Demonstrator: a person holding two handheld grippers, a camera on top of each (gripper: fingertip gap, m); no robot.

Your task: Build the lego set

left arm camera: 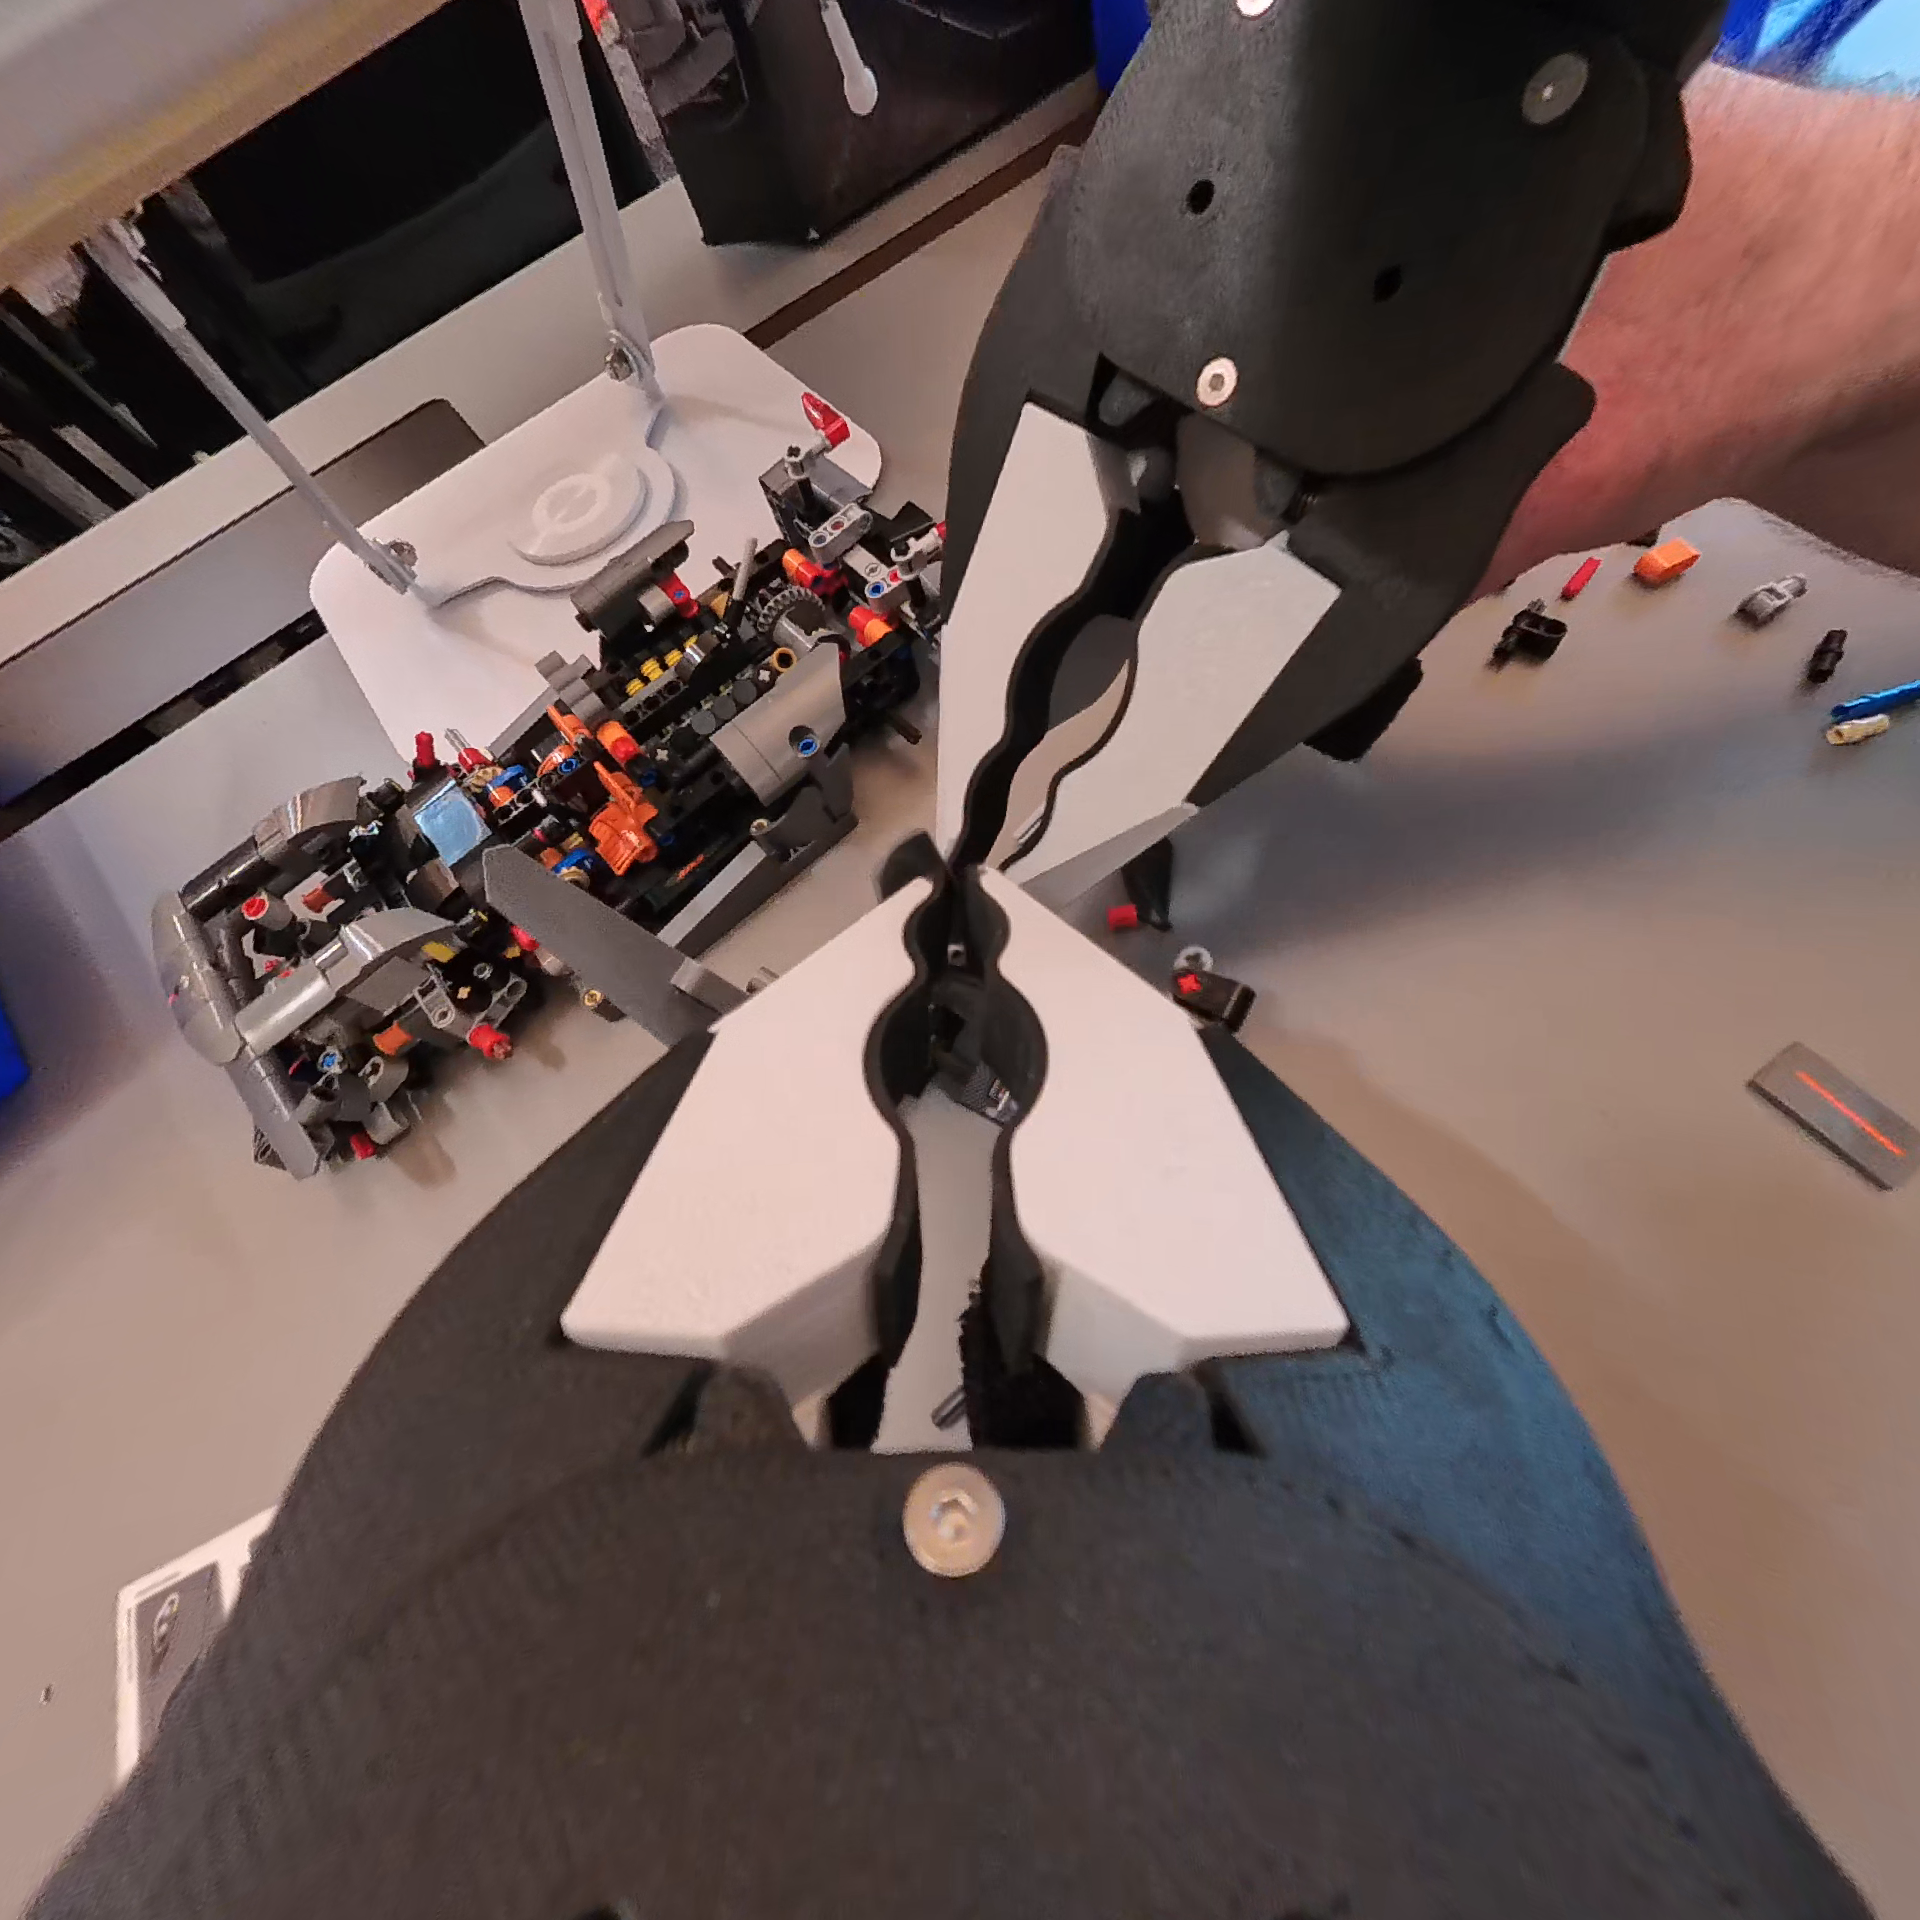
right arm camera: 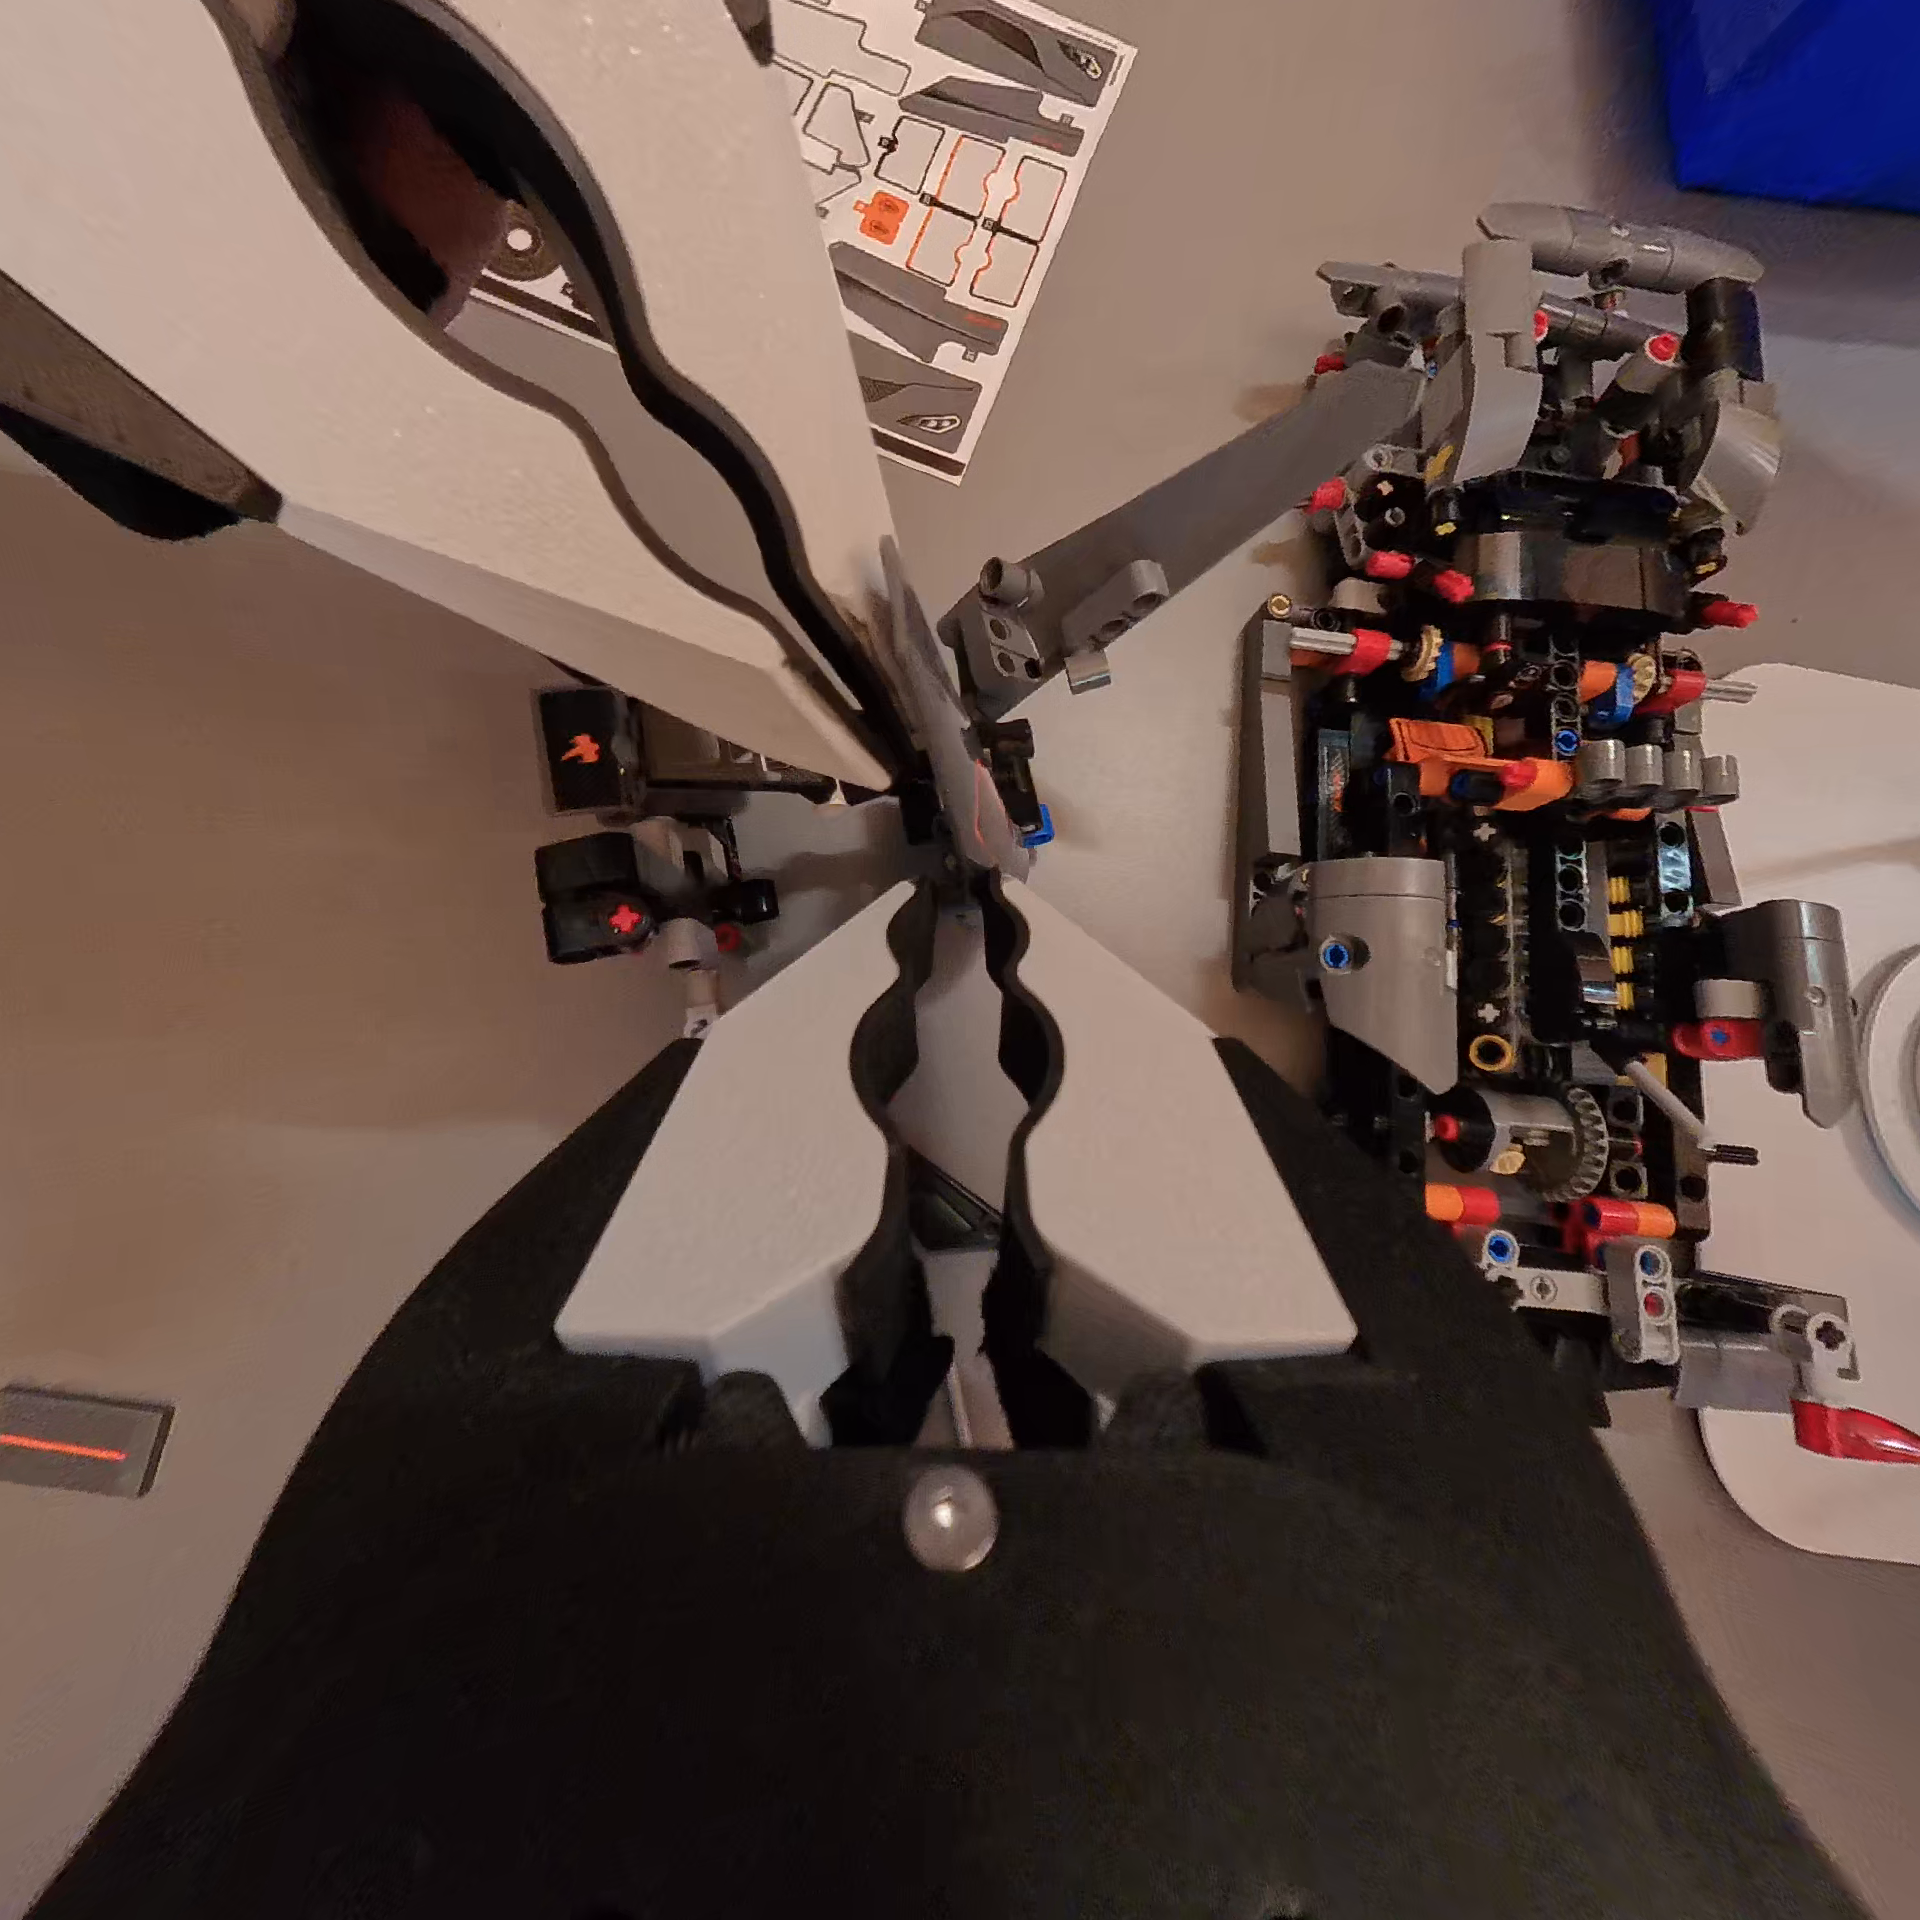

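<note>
My left gripper (left arm camera: pixel 948 894) and right gripper (right arm camera: pixel 956 888) meet tip to tip above the table. Both are shut on one small sub-assembly (right arm camera: pixel 982 800), a thin grey panel with a red line, black parts and a blue pin. In the left wrist view only dark bits of it (left arm camera: pixel 956 1023) show between my fingers. The right gripper (left arm camera: pixel 977 847) comes in from the upper right there. The left gripper (right arm camera: pixel 894 769) comes in from the upper left in the right wrist view. The half-built grey, black and orange car (left arm camera: pixel 623 779) (right arm camera: pixel 1507 831) lies on the table beside them.
A long grey panel (right arm camera: pixel 1195 520) sticks out from the car. A sticker sheet (right arm camera: pixel 956 208), a grey tile with an orange line (left arm camera: pixel 1834 1127), a black part with a red cross (left arm camera: pixel 1210 992) and loose small parts (left arm camera: pixel 1662 561) lie around. A white stand base (left arm camera: pixel 582 499) sits behind the car. Some 5 cm of space lies between my two pairs of fingers.
</note>
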